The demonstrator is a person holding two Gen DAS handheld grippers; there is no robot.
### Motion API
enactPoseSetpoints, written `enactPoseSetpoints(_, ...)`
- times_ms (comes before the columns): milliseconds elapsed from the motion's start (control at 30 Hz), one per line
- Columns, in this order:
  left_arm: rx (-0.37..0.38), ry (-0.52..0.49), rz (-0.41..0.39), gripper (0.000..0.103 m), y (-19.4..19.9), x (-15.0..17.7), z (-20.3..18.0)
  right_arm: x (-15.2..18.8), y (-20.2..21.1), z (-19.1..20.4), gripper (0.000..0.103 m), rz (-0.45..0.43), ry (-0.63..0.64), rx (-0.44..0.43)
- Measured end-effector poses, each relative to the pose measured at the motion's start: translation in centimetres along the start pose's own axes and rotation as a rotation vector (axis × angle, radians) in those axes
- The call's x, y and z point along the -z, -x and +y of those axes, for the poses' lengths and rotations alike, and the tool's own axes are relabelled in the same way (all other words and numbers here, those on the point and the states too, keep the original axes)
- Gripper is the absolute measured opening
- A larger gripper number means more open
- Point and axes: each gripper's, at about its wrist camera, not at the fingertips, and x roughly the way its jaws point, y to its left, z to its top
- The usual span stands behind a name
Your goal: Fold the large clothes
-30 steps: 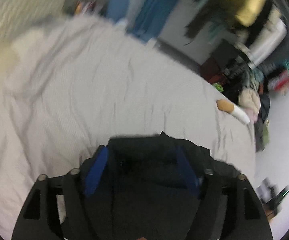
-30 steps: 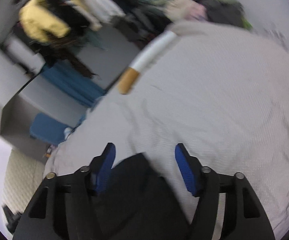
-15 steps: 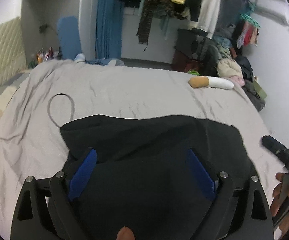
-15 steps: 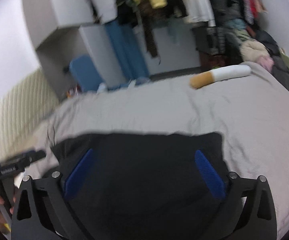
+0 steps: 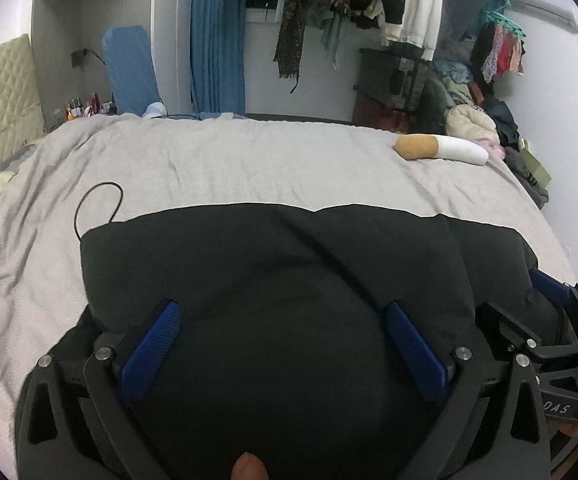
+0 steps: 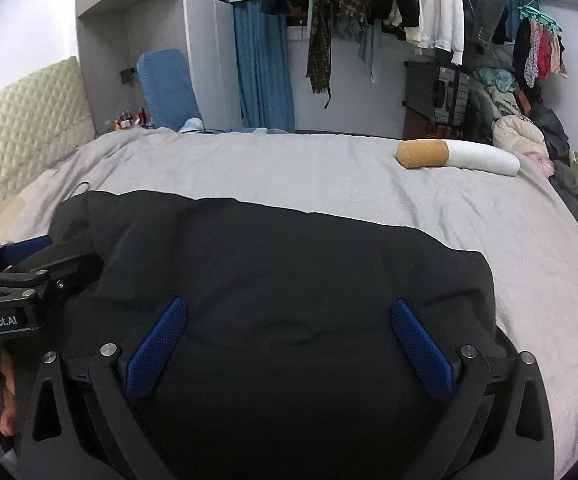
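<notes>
**Q:** What's nearest, and what are your tongs doing?

**A:** My left gripper and right gripper are both spread wide over the near part of a black garment, pinching nothing. The cloth lies loose between the blue pads.

**Q:** Where is the garment, and how will it handle?

**A:** It is spread across the near half of the bed, on the grey sheet. I judge it soft, limp and light, and likely to slide on itself. I would take it at the two near corners or along the hem, not mid-panel.

**Q:** And beyond?

**A:** At far left a thin black cable loops beside the cloth's edge; at far right lies a cigarette-shaped pillow, well apart.
</notes>
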Motion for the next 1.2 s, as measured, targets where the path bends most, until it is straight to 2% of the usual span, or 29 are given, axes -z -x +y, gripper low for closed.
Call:
enactPoseSetpoints(200,-0.012,0.013,0.01,0.103,-3.5,-1.8,0.7,-1.4,-3.1,-0.5,0.103,0.001,-0.022,-0.002)
enactPoseSetpoints(367,-0.043,0.018,0.038,0.103,-6.5,-3.4,1.0,-2.9,-6.1,-0.9,0.103,0.04,-0.038,-0.006)
enactPoseSetpoints(533,-0.036,0.036,0.077,0.103,-6.7,-3.7,2.6,-3.5,-6.4,-0.9,0.103,0.078,-0.018,-0.004)
enactPoseSetpoints(633,-0.045,0.035,0.066,0.103,-5.3,-2.9,3.7,-3.0,-5.4,-1.4,0.103,0.066,-0.015,-0.003)
enactPoseSetpoints(767,-0.122,0.014,0.026,0.103,-2.6,-1.3,5.7,-1.9,-3.4,-3.3,0.103,0.04,-0.037,0.014)
enactPoseSetpoints(867,-0.157,0.022,0.035,0.103,-1.5,0.0,7.9,-1.0,-2.0,-5.1,0.103,0.033,-0.044,0.042)
enactPoseSetpoints(1033,-0.089,0.101,0.065,0.103,-1.6,2.6,10.9,1.2,-0.7,-7.3,0.103,0.039,-0.028,0.056)
enactPoseSetpoints(1133,-0.073,0.1,0.048,0.103,-2.4,3.9,11.0,2.2,-1.3,-7.8,0.103,0.043,-0.063,0.013)
enactPoseSetpoints(1200,-0.078,0.095,0.043,0.103,-2.8,4.4,10.6,2.6,-2.0,-7.1,0.103,0.035,-0.04,0.017)
